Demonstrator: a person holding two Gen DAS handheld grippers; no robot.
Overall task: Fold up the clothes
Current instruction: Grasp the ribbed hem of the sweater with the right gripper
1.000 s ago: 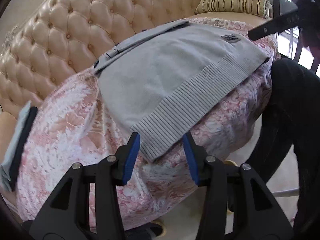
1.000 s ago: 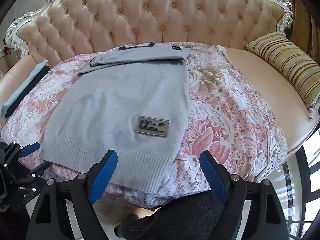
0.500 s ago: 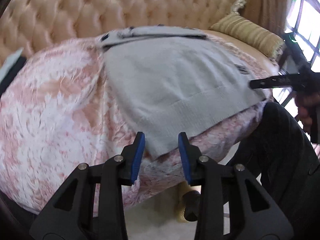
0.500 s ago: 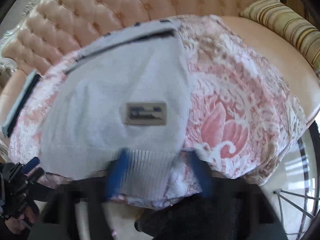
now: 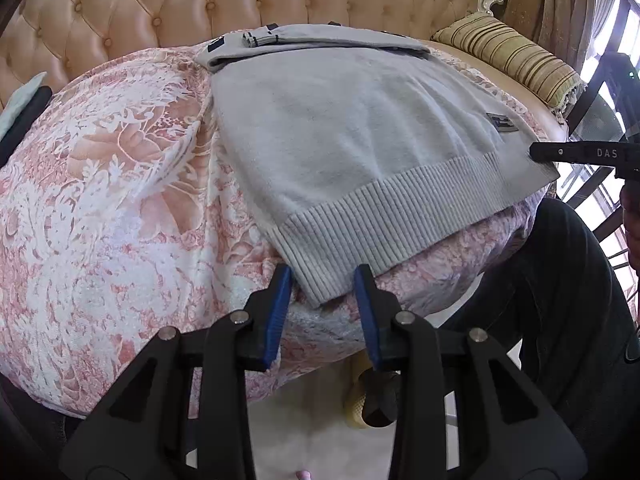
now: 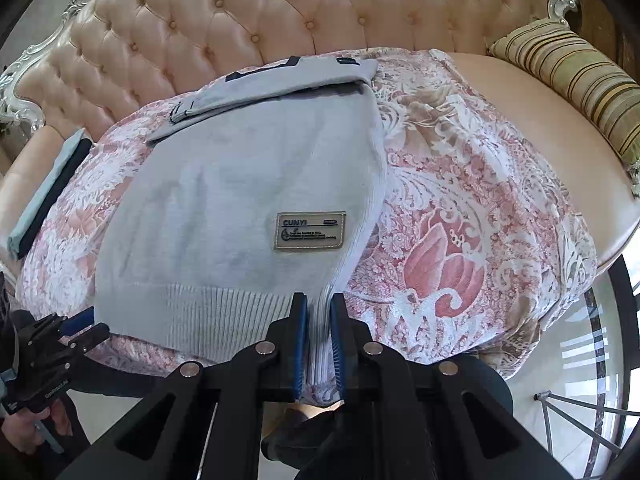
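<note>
A light grey knit sweater (image 5: 360, 128) (image 6: 240, 208) lies flat on a pink floral cloth, sleeves folded across its top and ribbed hem nearest me. A label patch (image 6: 311, 231) sits near its right side. My left gripper (image 5: 322, 304) is open, its blue pads standing either side of the hem's left corner (image 5: 320, 284). My right gripper (image 6: 318, 336) is shut on the hem's right corner, ribbed fabric bunched between the pads. Each gripper shows in the other view: the right gripper (image 5: 560, 154) at the far hem edge, the left gripper (image 6: 76, 328) at the lower left.
The floral cloth (image 6: 460, 220) covers a tufted cream sofa (image 6: 260, 12). A striped cushion (image 6: 572, 80) lies at the right end. A folded blue and dark garment (image 6: 44, 204) rests by the left armrest. A person's dark trouser leg (image 5: 560, 300) is close to the seat front.
My right gripper went from wide open to shut on the hem's right corner. My left gripper narrowed a little and swung round at the left corner.
</note>
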